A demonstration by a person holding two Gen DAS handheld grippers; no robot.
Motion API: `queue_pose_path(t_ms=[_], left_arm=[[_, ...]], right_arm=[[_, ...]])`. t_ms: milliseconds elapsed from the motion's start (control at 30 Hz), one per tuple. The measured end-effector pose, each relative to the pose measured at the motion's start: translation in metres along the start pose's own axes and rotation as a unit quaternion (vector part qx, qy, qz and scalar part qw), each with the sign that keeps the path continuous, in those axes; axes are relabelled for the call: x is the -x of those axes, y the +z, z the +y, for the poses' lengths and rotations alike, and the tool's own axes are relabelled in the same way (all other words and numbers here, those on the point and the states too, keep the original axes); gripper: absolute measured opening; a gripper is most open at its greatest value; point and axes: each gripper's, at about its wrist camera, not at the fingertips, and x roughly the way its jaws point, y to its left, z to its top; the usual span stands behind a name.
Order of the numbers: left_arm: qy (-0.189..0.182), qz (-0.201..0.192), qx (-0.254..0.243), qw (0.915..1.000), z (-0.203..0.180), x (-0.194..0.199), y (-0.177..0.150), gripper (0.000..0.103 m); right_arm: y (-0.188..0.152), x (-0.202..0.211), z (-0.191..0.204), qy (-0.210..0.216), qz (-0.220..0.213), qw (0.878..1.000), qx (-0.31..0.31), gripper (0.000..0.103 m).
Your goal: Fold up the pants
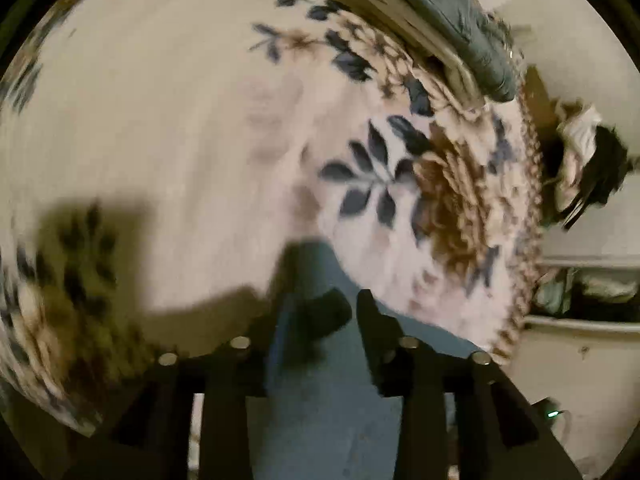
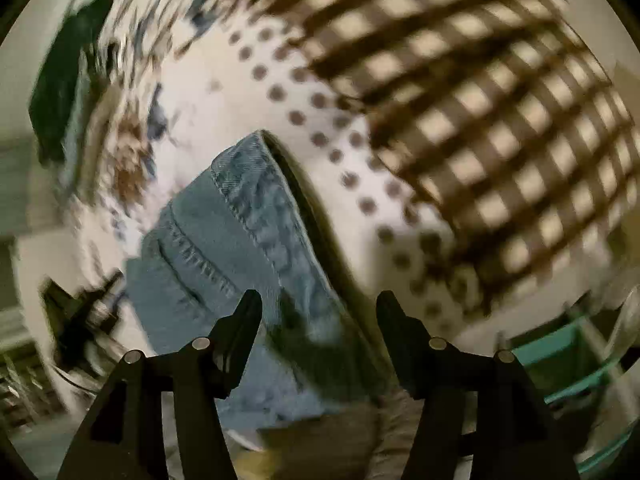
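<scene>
The pants are blue denim jeans (image 2: 240, 240) lying on a cream bedspread with a blue and brown flower print (image 1: 160, 120). In the left wrist view my left gripper (image 1: 352, 304) has its fingers close together, pinching a fold of the blue denim (image 1: 316, 380) that hangs down between them. In the right wrist view my right gripper (image 2: 320, 300) is open, its fingers standing wide apart just above a seamed edge of the jeans. The view is blurred by motion.
A dotted band and a brown checked part of the bedspread (image 2: 500, 140) lie to the right of the jeans. A dark green pillow (image 1: 460, 28) lies at the bed's far edge. Shelves with clothes (image 1: 588, 292) stand beside the bed. A teal crate (image 2: 568, 364) sits low right.
</scene>
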Motion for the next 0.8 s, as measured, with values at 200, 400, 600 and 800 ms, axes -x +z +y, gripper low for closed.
queue_pose_path(t_ms=[200,400,600,800], left_arm=[[-0.022,0.040,0.051,0.9977,0.024,-0.010,-0.056,0.076],[0.006,0.065,0.032,0.9973,0.032,-0.029,-0.080,0.078],[0.008,0.063,0.019,0.9978,0.024,-0.031,-0.075,0.078],[-0.035,0.060,0.044,0.9966,0.037,-0.034,-0.079,0.083]], right_arm=[[-0.039,-0.029,-0.046,0.056,0.042,0.991,-0.116,0.064],[-0.056,-0.016,-0.027,0.014,-0.028,0.995,-0.093,0.017],[-0.052,-0.024,-0.042,0.045,0.000,0.994,-0.098,0.028],[-0.068,-0.043,-0.044,0.138,0.030,0.987,-0.074,0.078]])
